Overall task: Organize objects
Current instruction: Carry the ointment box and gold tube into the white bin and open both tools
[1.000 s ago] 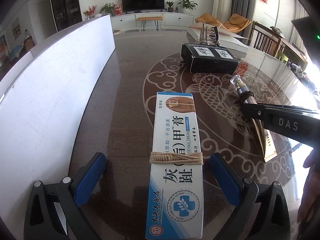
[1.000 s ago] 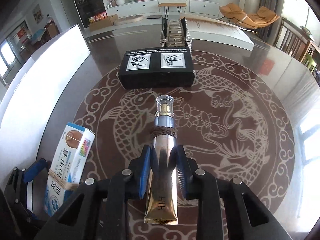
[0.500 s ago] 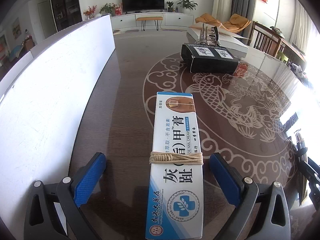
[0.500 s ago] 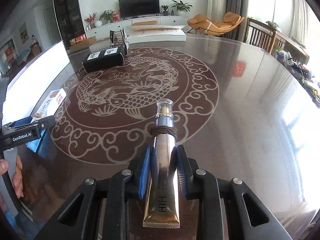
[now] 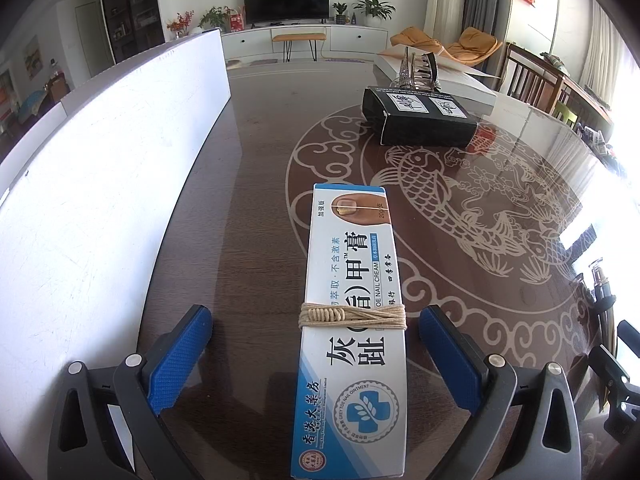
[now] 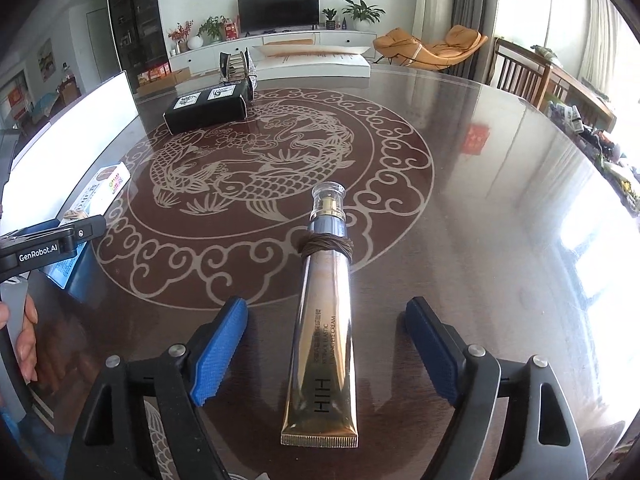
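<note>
My left gripper [image 5: 316, 356] is spread wide, blue pads [image 5: 180, 356] well clear on both sides of the nail cream box [image 5: 352, 328], touching nothing. Box lies flat on the dark table [image 5: 248, 208], long axis running away from me, beige twine [image 5: 352, 316] wrapped round its middle. White board [image 5: 100, 184] stands along the table edge to the left of it. Further off, a black box [image 5: 420, 118] w/ two white labels sits at the edge of the fish inlay [image 5: 452, 200]; a glittery holder [image 5: 416, 72] is just behind it.

Right gripper [image 6: 326, 344] is also spread apart, both pads off the gold eye cream tube [image 6: 324, 332]. Tube lies flat on the table [image 6: 500, 240] between my fingers, crimped end toward me, clear cap [image 6: 329, 196] pointing away and overlapping the cloud border of the inlay. Brown cord [image 6: 326, 245] is wound round its neck. From this side the nail cream box [image 6: 102, 188] shows far left by the white board [image 6: 72, 136], partly behind my left gripper [image 6: 52, 244]. Black box [image 6: 208, 108] is at the far side of the inlay. Edge of my left hand [image 6: 24, 340] shows low on the left.

In the left view the tube's cap [image 5: 598, 280] peeks in at the far right, by the dark frame of my right gripper [image 5: 620, 364]; can't tell the finger spread from there.
</note>
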Demonstrator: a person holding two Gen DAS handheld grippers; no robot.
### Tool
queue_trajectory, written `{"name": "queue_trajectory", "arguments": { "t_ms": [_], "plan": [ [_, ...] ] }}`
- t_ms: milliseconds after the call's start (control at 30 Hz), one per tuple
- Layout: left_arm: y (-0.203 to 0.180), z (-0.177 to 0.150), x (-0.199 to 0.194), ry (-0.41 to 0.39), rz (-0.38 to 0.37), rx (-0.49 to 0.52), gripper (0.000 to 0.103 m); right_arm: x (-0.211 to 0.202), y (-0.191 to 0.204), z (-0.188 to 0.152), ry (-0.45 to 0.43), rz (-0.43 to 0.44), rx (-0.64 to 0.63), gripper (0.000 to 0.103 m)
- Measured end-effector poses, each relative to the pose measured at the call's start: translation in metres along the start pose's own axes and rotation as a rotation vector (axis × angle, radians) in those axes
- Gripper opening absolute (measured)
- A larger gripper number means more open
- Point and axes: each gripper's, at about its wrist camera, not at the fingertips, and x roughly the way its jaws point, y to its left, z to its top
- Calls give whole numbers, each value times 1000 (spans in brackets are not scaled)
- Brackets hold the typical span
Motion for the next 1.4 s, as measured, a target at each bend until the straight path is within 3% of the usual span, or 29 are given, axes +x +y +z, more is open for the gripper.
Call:
{"name": "queue_trajectory", "arguments": {
  "t_ms": [333, 1000, 1267, 1300, 1367, 1400],
  "plan": [
    [0, 0, 0, 0, 0, 0, 103, 1, 0, -1, 11, -2, -2, 90],
    [0, 0, 0, 0, 0, -1, 103, 1, -1, -1, 13, -2, -2, 91],
    [-3, 4, 0, 59, -24, 35, 103, -6, -25, -1, -3, 128, 138, 91],
    [-4, 4, 1, 72, -28, 40, 103, -5, -22, 1, 12, 118, 124, 88],
    [-4, 7, 2, 84, -26, 42, 101, -2, -13, 7, 40, 76, 56, 68],
    [-5, 7, -2, 55, -26, 40, 77, 0, -7, 11, 54, 56, 11, 48]
  ]
}}
